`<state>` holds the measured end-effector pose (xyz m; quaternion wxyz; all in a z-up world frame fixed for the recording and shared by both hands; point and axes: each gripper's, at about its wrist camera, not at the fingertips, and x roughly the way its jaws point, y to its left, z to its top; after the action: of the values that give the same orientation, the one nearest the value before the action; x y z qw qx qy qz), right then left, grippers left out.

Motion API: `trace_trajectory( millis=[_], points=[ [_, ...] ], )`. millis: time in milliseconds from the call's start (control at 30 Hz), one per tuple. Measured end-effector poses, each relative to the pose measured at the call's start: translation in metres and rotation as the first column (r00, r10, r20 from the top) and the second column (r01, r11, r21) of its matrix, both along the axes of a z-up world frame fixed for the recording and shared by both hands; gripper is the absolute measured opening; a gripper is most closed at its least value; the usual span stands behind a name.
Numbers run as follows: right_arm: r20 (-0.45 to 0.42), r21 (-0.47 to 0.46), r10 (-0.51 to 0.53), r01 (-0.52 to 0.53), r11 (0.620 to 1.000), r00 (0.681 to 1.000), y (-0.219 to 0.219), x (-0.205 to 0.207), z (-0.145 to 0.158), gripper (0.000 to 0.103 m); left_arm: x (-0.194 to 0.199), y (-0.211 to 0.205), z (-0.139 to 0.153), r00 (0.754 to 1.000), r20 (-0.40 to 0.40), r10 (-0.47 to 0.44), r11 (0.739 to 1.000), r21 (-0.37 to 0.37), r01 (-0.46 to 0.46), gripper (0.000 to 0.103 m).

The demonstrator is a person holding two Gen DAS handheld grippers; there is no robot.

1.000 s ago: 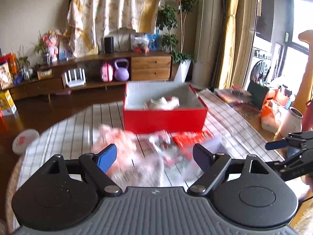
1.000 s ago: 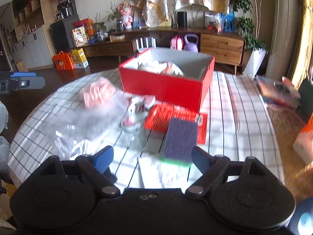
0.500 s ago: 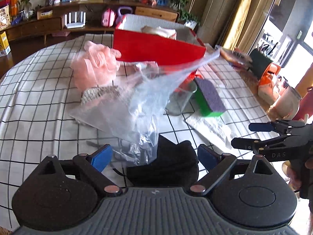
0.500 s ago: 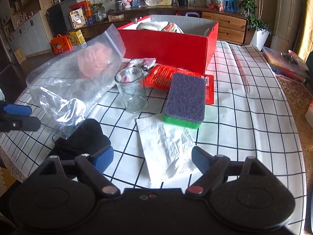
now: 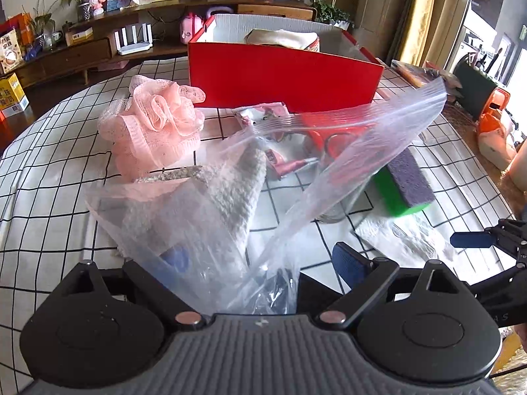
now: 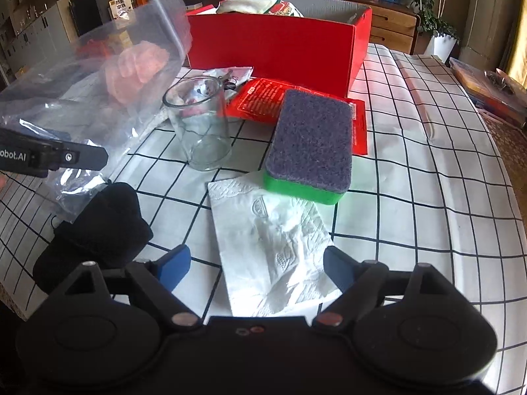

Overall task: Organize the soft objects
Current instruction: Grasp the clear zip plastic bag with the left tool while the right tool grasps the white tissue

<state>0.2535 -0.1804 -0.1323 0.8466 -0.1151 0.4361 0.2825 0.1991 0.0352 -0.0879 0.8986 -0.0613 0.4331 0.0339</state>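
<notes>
While both units point steeply down at the white tablecloth with the black grid (image 6: 428,177), I read my right gripper (image 6: 253,265) as wide apart, its blue-padded fingers spread with nothing between them except the flat white embossed paper napkin (image 6: 273,250) lying on the cloth below. My left gripper (image 5: 260,258) also stands with its fingers spread; the crumpled clear plastic zip bag (image 5: 296,164) rises from the gap between them, yet neither pad presses on it — the left pad is seen only dimly through the film. Through the bag I see a grey knitted cloth (image 5: 230,194) lying on the table. Just left of it sits the pink mesh bath pouf (image 5: 154,125), near the front wall of the open red cardboard box (image 5: 283,79), which holds a folded cream cloth (image 5: 280,38). In the right wrist view, the rectangular sponge with a purple scouring top and green base (image 6: 309,144) lies just beyond the napkin, touching its far edge and partly on a flat red printed packet (image 6: 260,100). An empty clear glass tumbler (image 6: 201,128) stands upright to the sponge's left. A black knitted soft item (image 6: 98,227) rests at the near left table edge — just beside the right gripper's left finger, below the bag.
</notes>
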Motion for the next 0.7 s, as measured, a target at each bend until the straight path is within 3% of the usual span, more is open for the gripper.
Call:
trace_trajectory(
  millis=[133, 300, 333, 467, 533, 633, 700],
  points=[
    [-0.018, -0.007, -0.014, 0.014, 1.000, 1.000, 0.003, 0.011, -0.012, 0.087, 0.008, 0.010, -0.007, 1.000, -0.005, 0.023, 1.000, -0.006, -0.023, 0.094],
    [0.005, -0.022, -0.012, 0.012, 1.000, 1.000, 0.009, 0.015, -0.015, 0.089, 0.010, 0.019, -0.014, 0.999, -0.020, 0.031, 0.999, -0.026, -0.032, 0.064],
    [0.013, -0.040, -0.008, 0.008, 0.999, 1.000, 0.011, 0.014, -0.015, 0.088, 0.010, 0.021, -0.016, 0.999, -0.022, 0.034, 0.999, -0.033, -0.035, 0.062],
    [0.042, -0.077, 0.004, -0.001, 0.997, 0.999, 0.016, 0.009, -0.014, 0.074, 0.008, 0.027, -0.017, 0.999, -0.017, 0.043, 0.997, -0.056, -0.044, 0.041],
    [0.042, -0.075, 0.001, 0.002, 0.997, 0.999, 0.016, 0.008, -0.013, 0.067, 0.006, 0.028, -0.016, 0.999, -0.015, 0.041, 0.997, -0.066, -0.042, 0.036],
    [0.042, -0.072, -0.006, 0.009, 0.997, 0.999, 0.016, 0.005, -0.010, 0.050, 0.003, 0.028, -0.014, 0.999, -0.010, 0.036, 0.997, -0.064, -0.036, 0.029],
    [0.048, -0.080, -0.019, 0.023, 0.997, 0.999, 0.016, 0.004, -0.008, 0.033, 0.000, 0.028, -0.011, 0.999, -0.002, 0.033, 0.998, -0.061, -0.033, 0.021]
  ],
)
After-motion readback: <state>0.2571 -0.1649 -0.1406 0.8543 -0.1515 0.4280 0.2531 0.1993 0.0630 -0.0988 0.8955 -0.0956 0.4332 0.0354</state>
